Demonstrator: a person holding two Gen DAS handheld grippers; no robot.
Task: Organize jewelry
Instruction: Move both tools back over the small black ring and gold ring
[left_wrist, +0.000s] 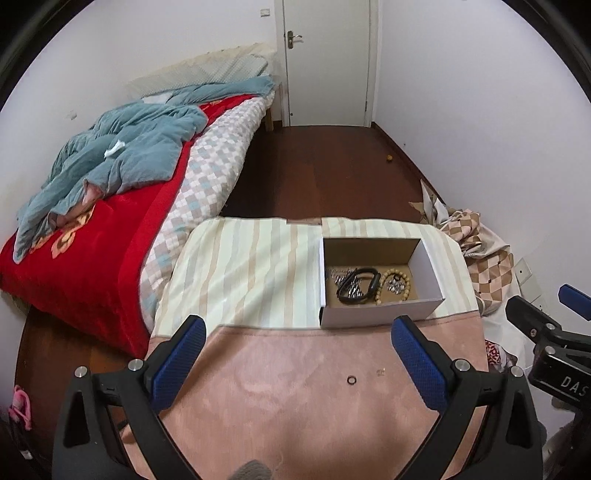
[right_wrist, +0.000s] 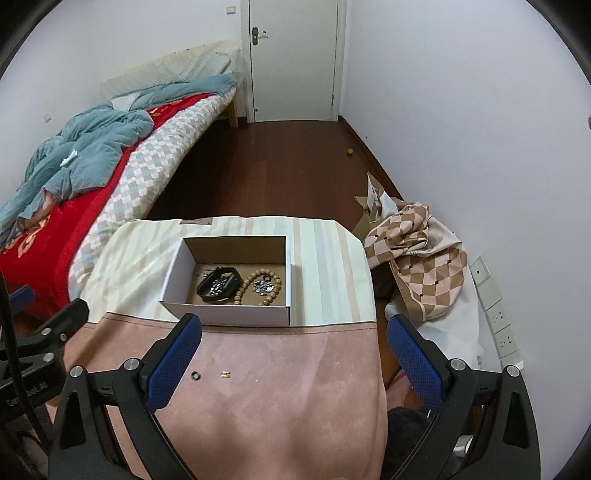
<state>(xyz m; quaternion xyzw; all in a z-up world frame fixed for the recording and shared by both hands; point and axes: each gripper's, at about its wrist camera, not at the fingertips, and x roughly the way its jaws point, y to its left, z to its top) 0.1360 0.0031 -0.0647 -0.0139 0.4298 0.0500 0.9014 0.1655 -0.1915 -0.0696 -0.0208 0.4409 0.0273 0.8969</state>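
White cardboard box (left_wrist: 380, 317) sits open on the striped cloth (left_wrist: 251, 266) at the far part of the table, its near wall right at the seam where the pink cloth (left_wrist: 295, 406) begins. Inside: black band (left_wrist: 360, 286) looped over a pile of small silver pieces (left_wrist: 349, 286), wooden bead bracelet (left_wrist: 397, 282) to its right with another silver cluster (left_wrist: 396, 285) inside the loop.

Two items lie loose on the pink cloth, near side of the box and well apart from it: small dark ring (left_wrist: 351, 379) and a tiny pale piece (left_wrist: 380, 372) just right of it; too small to identify.

Left gripper (left_wrist: 299, 354): blue pads spread wide, holding nothing, hovering over the pink cloth with ring and pale piece between the fingers in view. Right gripper (right_wrist: 295, 350): also spread wide, empty, ring (right_wrist: 194, 376) just beside its left pad (right_wrist: 173, 365).

Surroundings: bed with red blanket (left_wrist: 92, 266) and blue quilt (left_wrist: 122, 155) to the left, checkered fabric (right_wrist: 417, 258) heaped on the right, white door (left_wrist: 327, 62) on the far wall.
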